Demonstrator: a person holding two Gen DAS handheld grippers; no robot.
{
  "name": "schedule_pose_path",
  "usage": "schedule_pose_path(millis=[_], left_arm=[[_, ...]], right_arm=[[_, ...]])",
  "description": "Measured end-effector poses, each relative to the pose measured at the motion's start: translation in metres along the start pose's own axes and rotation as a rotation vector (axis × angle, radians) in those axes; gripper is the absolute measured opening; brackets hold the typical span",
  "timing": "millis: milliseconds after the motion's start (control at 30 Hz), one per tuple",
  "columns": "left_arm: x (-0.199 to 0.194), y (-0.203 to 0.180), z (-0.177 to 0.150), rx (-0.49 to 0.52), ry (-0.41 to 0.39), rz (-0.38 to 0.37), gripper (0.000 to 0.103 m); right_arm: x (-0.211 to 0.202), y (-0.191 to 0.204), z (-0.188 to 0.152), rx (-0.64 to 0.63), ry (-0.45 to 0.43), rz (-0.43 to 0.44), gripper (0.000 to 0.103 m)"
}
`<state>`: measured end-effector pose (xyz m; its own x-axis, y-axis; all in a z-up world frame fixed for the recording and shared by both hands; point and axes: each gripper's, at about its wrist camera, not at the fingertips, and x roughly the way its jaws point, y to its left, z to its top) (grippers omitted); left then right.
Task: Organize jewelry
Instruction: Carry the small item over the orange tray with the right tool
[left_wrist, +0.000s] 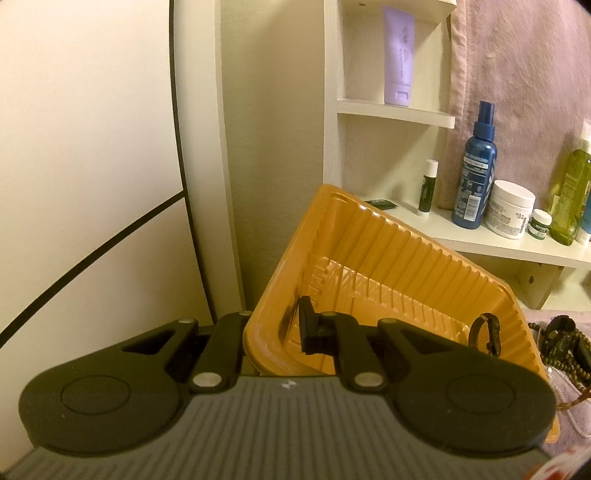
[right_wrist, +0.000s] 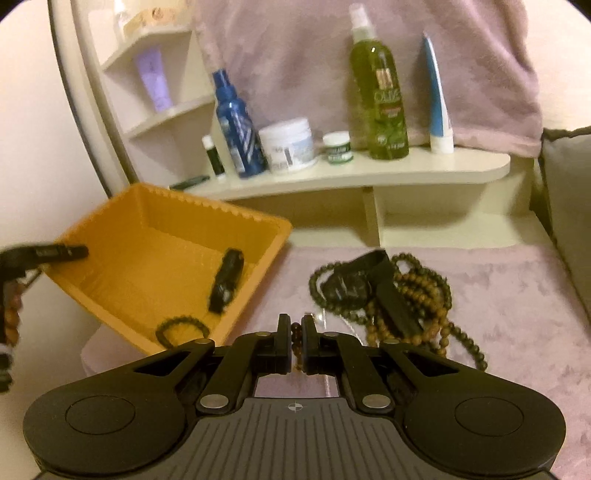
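An orange ribbed plastic tray (left_wrist: 388, 240) is tilted up; my left gripper (left_wrist: 275, 332) is shut on its near wall, one finger (left_wrist: 308, 325) inside, the other hidden outside. In the right wrist view the tray (right_wrist: 258, 225) holds a black watch (right_wrist: 227, 286) and a dark bead bracelet (right_wrist: 181, 330). The left gripper (right_wrist: 55, 253) grips its left rim there. My right gripper (right_wrist: 295, 334) is shut on a brown bead strand (right_wrist: 296, 332) above the pink cloth. A pile of bead necklaces and a black watch (right_wrist: 384, 291) lies to its right.
A white corner shelf (right_wrist: 424, 168) behind carries a blue spray bottle (right_wrist: 236, 125), a white jar (right_wrist: 290, 144), a green bottle (right_wrist: 376, 99), a blue-white tube (right_wrist: 437, 103) and a purple tube (left_wrist: 399, 55). A grey cushion (right_wrist: 569, 199) stands at the right.
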<state>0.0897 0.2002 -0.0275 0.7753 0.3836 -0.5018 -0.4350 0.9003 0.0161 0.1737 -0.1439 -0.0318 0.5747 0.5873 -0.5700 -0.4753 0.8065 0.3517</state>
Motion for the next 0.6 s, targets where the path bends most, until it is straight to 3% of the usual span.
schedule_pose_path(millis=[333, 600], left_arm=[[-0.001, 0.001, -0.002, 0.001, -0.003, 0.001, 0.011], [0.0, 0.0, 0.0, 0.011, 0.002, 0.004, 0.011]], right_arm=[[-0.016, 0.001, 0.028, 0.049, -0.057, 0.049, 0.005], [0.0, 0.04, 0.04, 0.005, -0.072, 0.167, 0.005]])
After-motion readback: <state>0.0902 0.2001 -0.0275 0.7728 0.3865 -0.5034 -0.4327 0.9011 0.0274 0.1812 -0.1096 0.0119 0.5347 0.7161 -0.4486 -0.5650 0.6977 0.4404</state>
